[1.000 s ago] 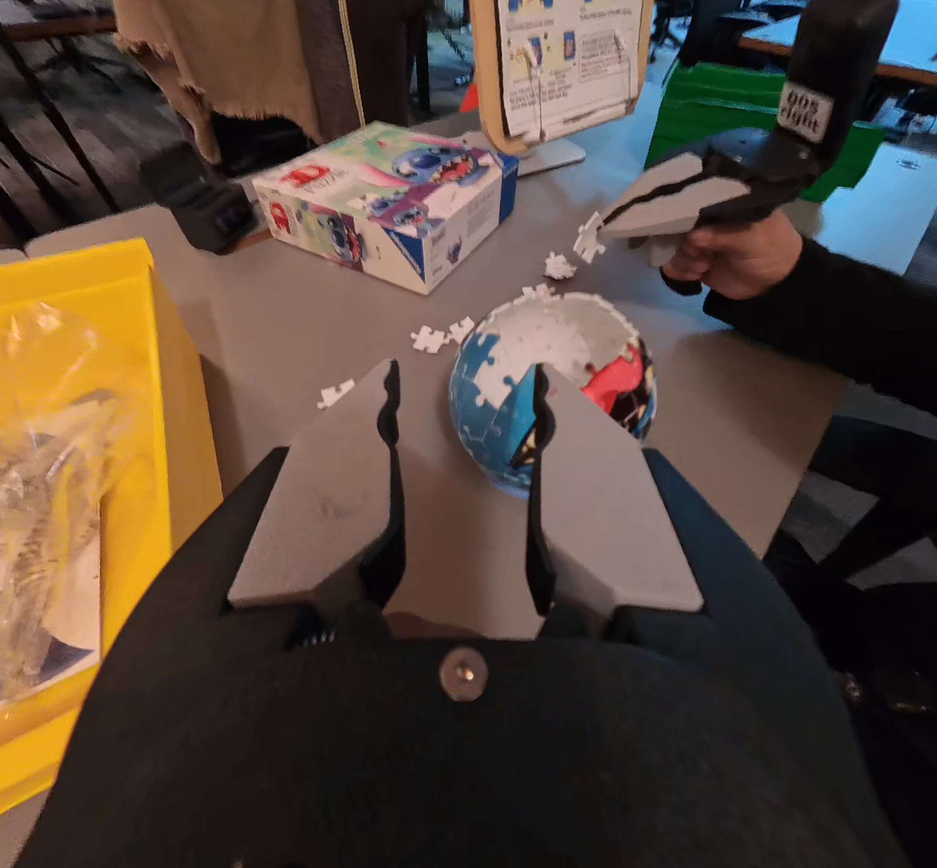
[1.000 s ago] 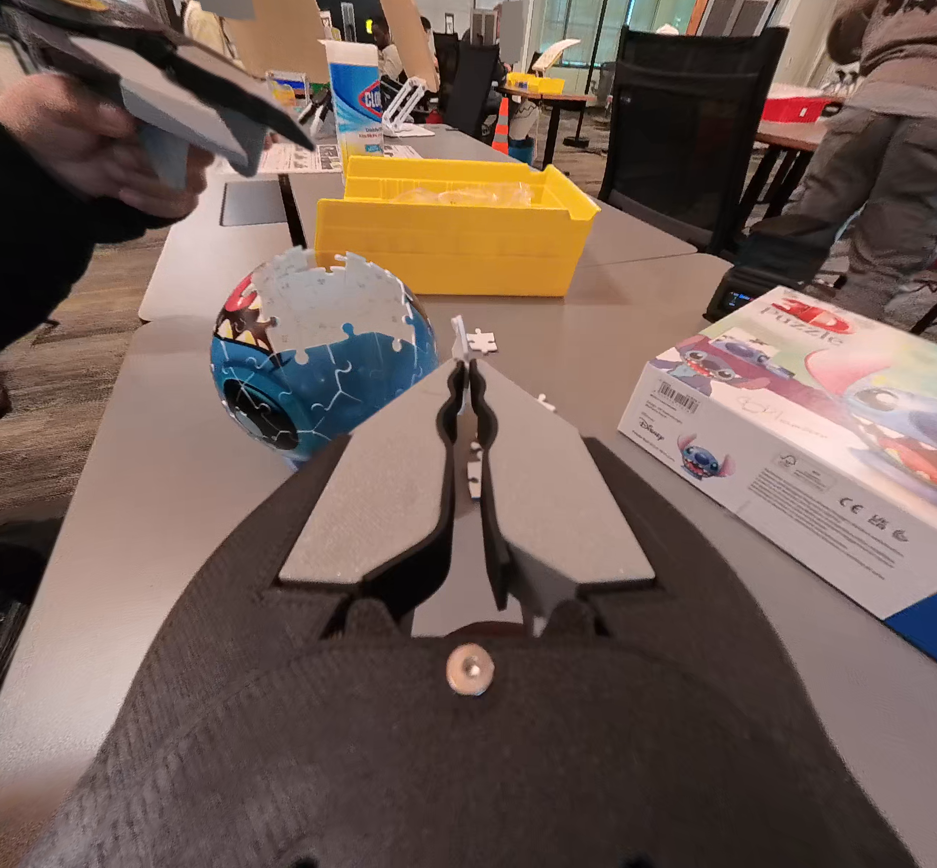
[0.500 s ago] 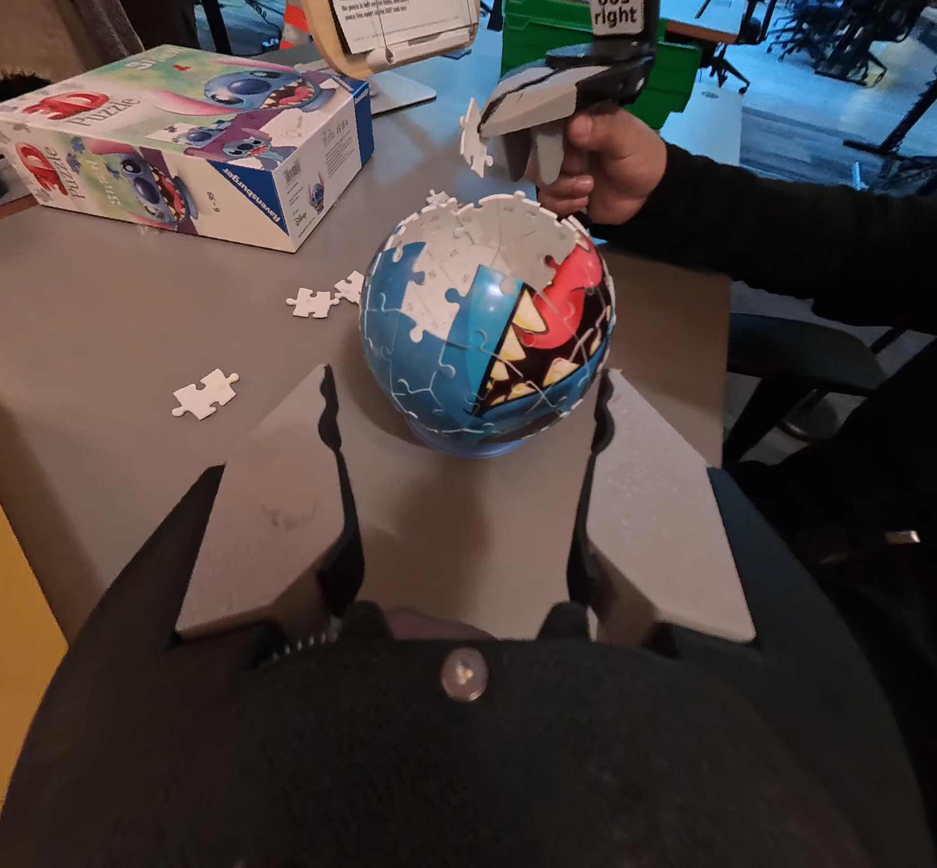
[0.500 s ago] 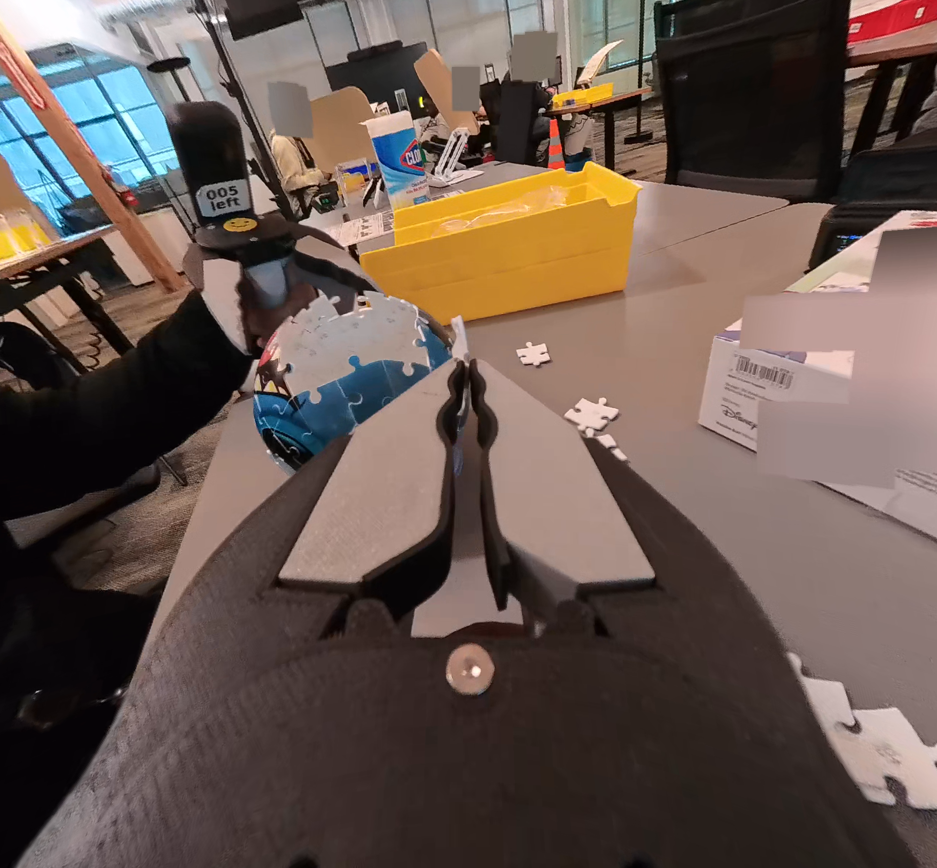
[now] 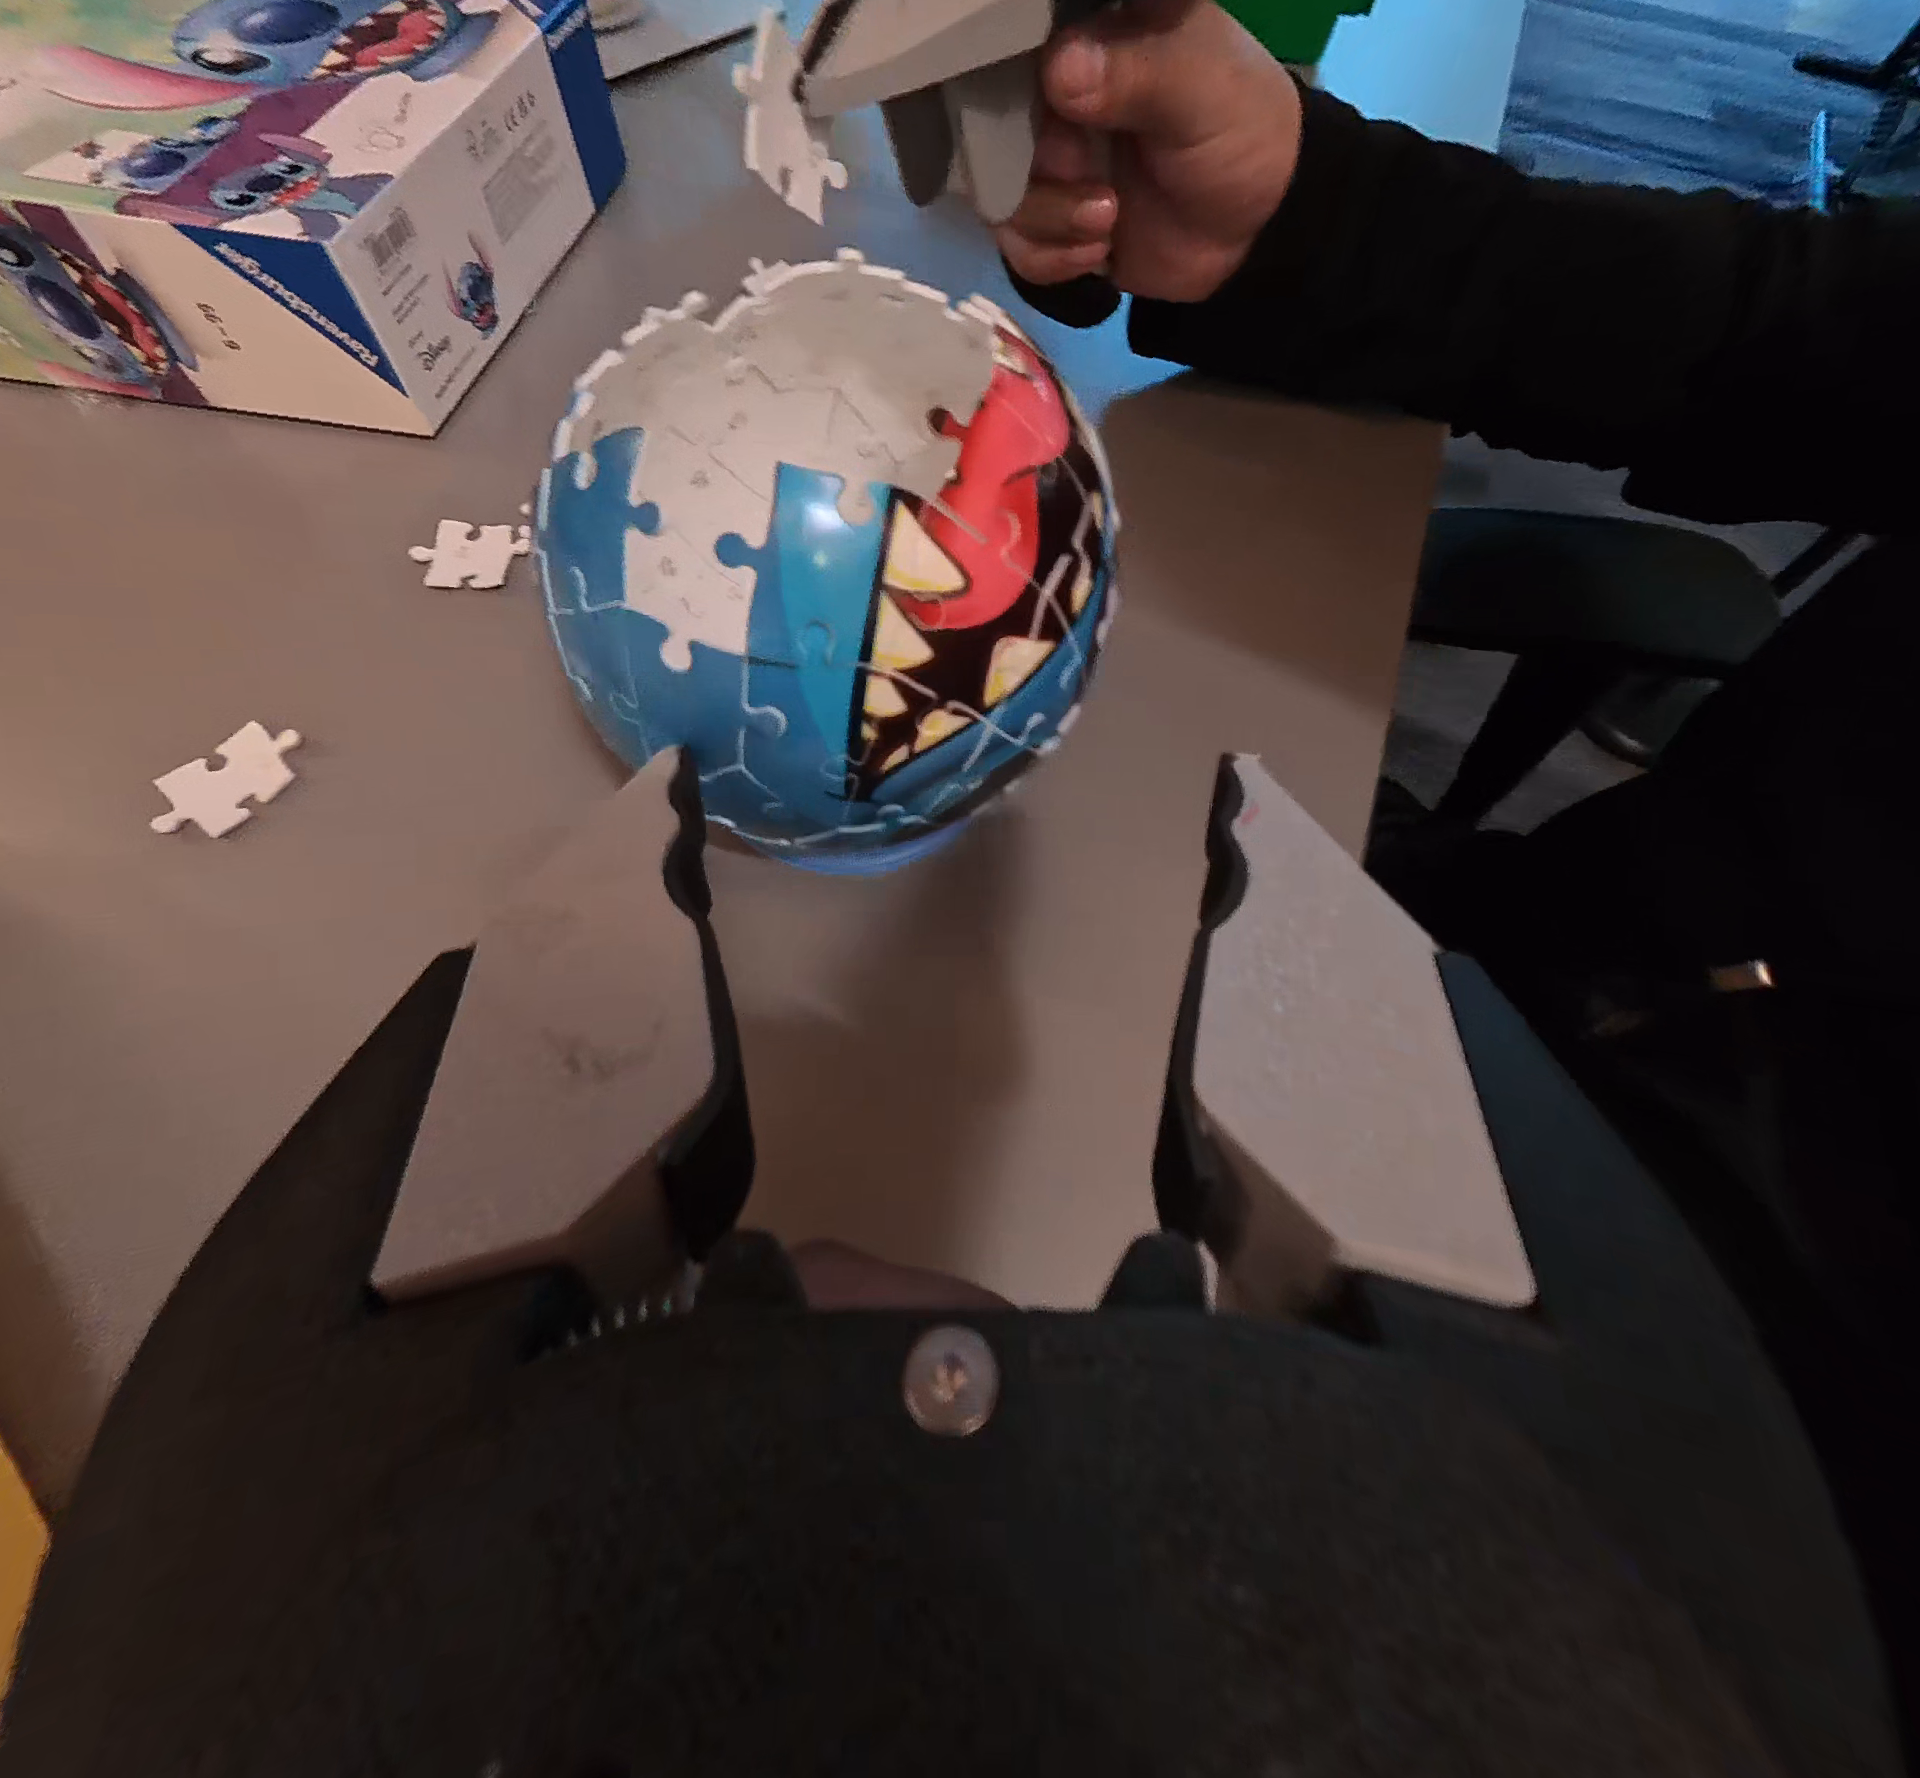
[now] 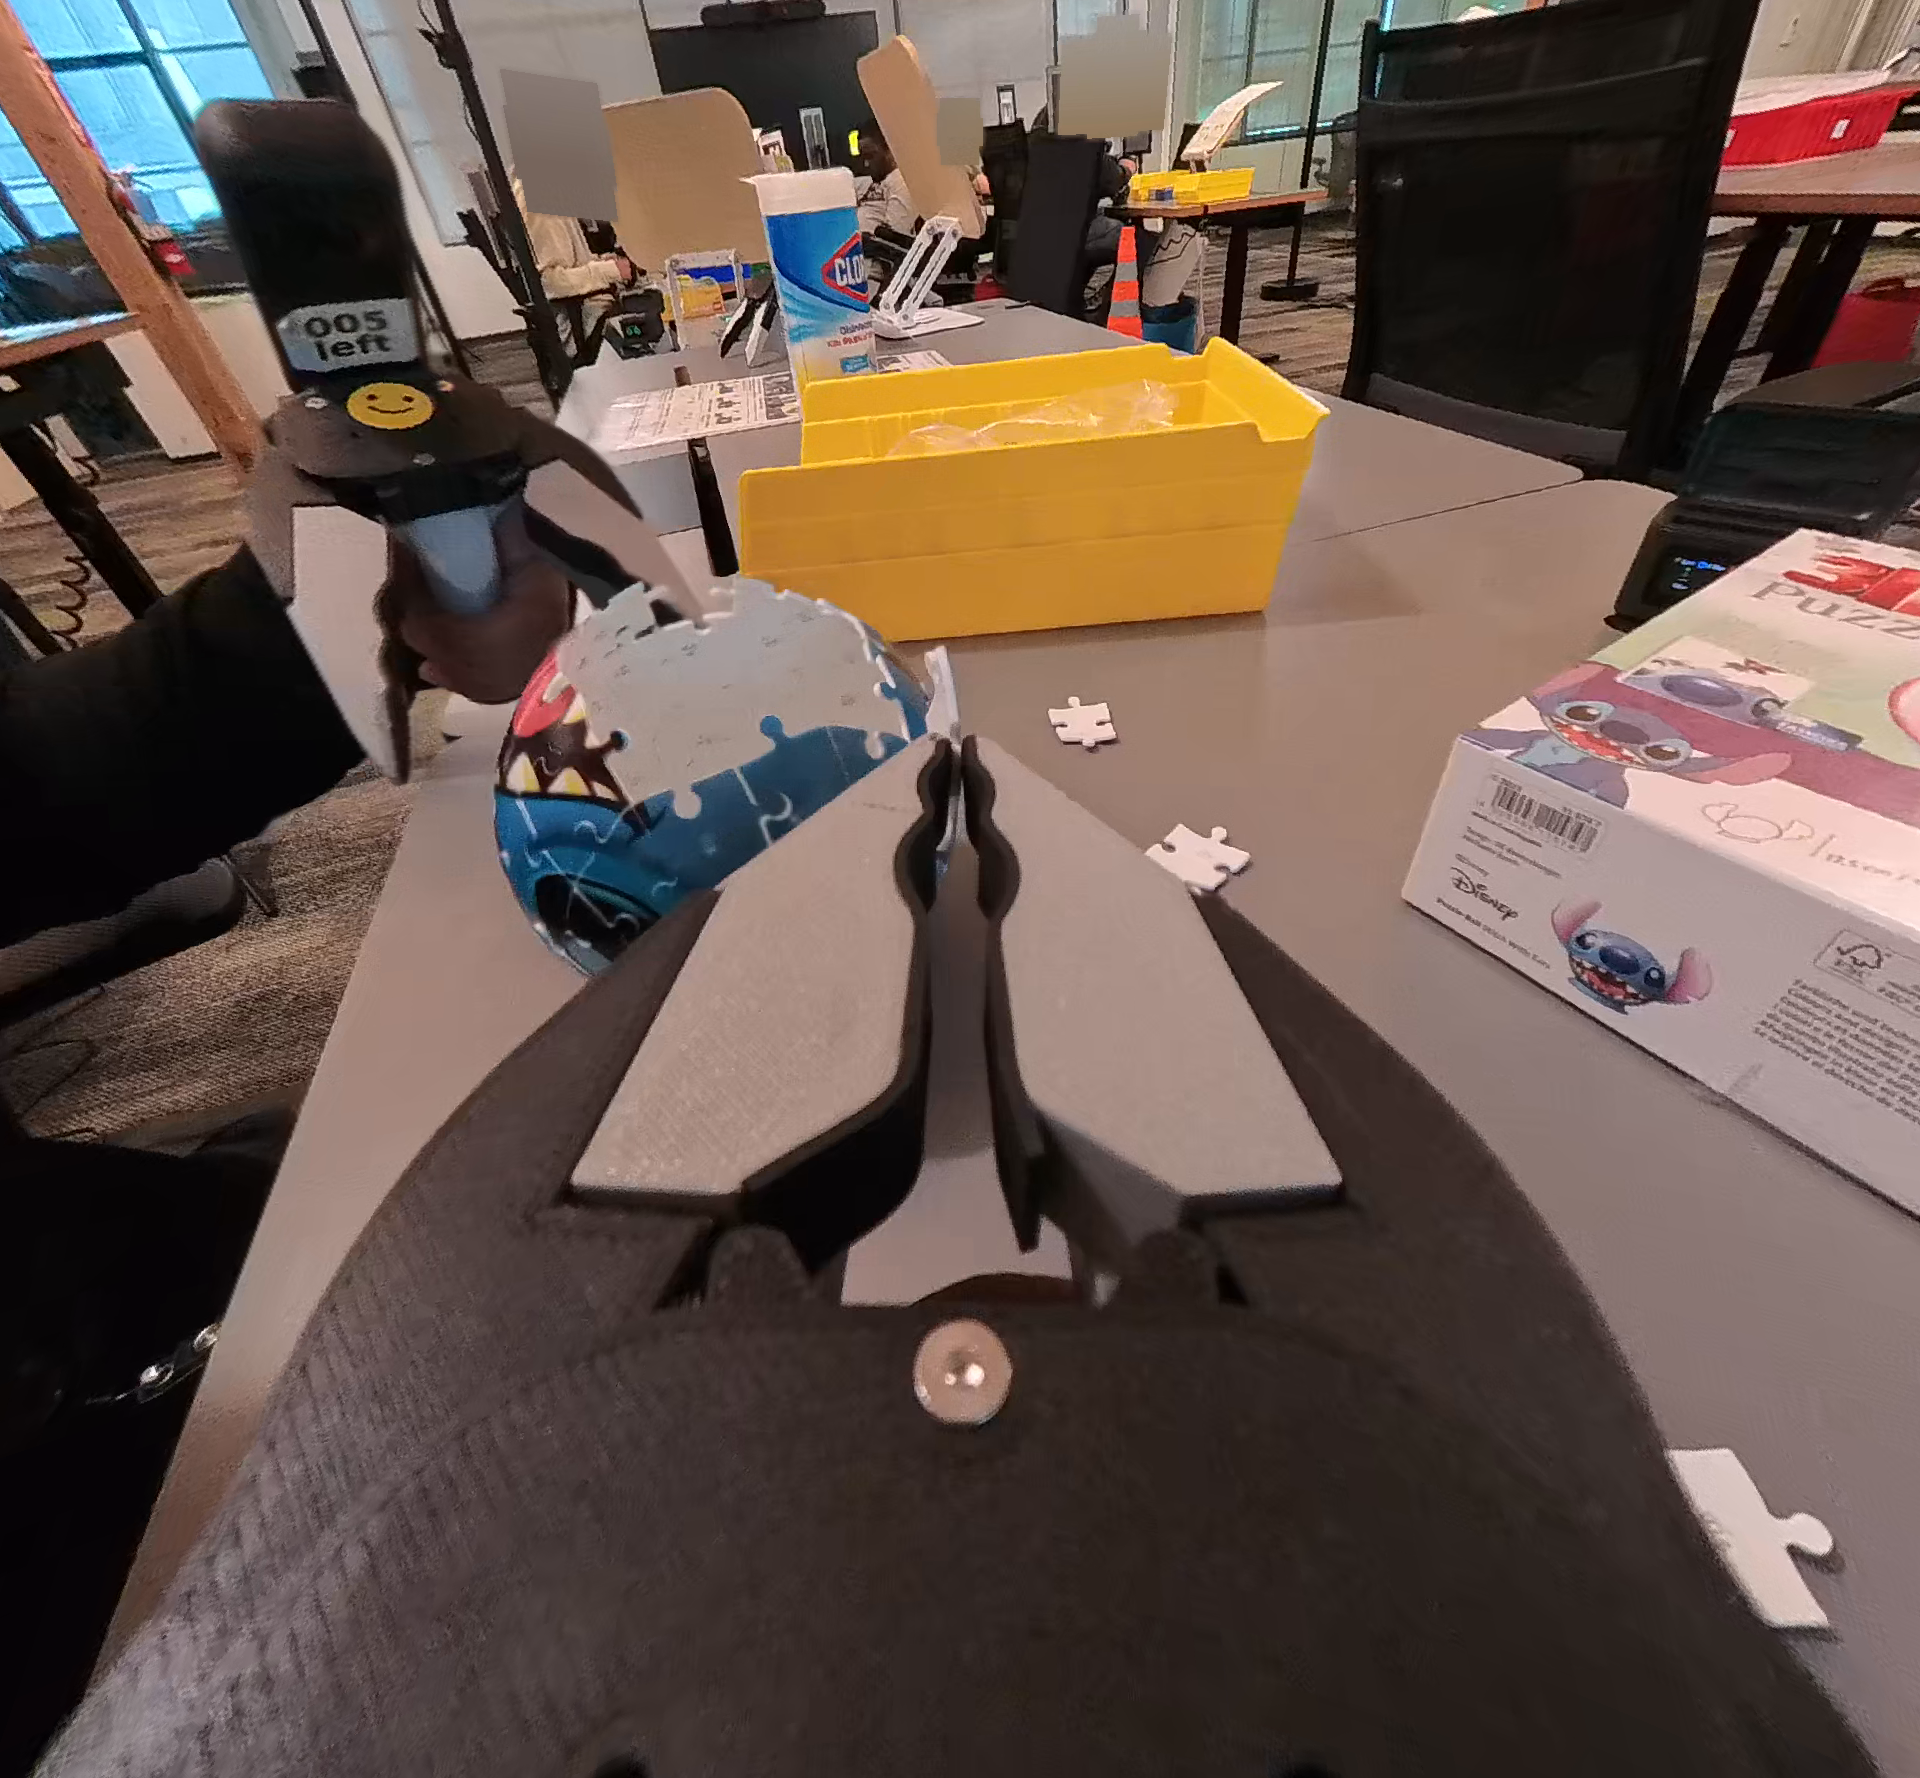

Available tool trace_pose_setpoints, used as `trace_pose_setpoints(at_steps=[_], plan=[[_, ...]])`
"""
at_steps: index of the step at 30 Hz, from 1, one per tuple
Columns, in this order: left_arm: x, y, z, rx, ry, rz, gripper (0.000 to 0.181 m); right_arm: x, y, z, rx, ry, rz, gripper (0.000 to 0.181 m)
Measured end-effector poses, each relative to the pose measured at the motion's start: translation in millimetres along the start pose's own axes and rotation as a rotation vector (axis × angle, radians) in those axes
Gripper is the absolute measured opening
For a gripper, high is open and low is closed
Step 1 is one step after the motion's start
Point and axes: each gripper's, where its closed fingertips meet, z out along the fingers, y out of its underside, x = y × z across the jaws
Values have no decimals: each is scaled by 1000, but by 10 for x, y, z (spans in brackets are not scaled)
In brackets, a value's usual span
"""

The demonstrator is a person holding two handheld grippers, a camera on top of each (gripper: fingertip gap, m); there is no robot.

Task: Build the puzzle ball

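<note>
Since the earlier frame, we note the left gripper [image 5: 951, 772] has closed in on the puzzle ball [image 5: 826, 575], and the right gripper [image 5: 805, 81] now hangs lower, nearer the open top.

Nearest in the left wrist view, the left gripper's fingers stand wide apart and hold nothing. Their tips flank the lower part of the ball; the near-side tip overlaps its lower edge, but we cannot tell whether it touches. The ball rests on the grey table [image 5: 260, 949], near the table's edge, partly built, with a large opening at the top showing the white inner faces of the far pieces.

Above the ball, the right gripper's fingers are clamped on a white puzzle piece [image 5: 784, 123], which hangs below the tips, clear of the rim. The hand [image 5: 1153, 139] grips the handle from the far right, fingers of the tool angled down and toward the left.

In our judgement, the step in hand is seating this piece into the rim. To do it well, the left gripper should steady the ball first, lightly, as the shell may flex. The piece should then be aligned tab to socket before pressing.

Farther off lie two loose pieces [image 5: 229, 778], then the puzzle box [image 5: 312, 170]. In the right wrist view, a yellow bin [image 6: 1029, 502] stands beyond the ball.
</note>
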Motion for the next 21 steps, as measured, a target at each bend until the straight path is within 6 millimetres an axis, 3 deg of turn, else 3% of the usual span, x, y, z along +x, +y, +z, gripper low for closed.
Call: trace_pose_setpoints(at_steps=[6,8,10,14,15,21], plan=[[504,-51,-81,40,162,12,85,-18,-9,-3,-6,8,-32,0],[548,-48,-114,43,191,19,85,-28,-4,10,-11,9,-43,0],[369,-60,-165,51,131,-6,87,-31,9,20,-18,13,-50,0],[-346,80,-182,-19,-150,-4,99,-35,9,28,-15,12,-50,0],[-448,94,-150,-24,-179,4,100,-39,6,34,-13,8,-45,0],[-458,135,162,-55,-79,49,105,-61,16,67,-16,2,-38,0]])
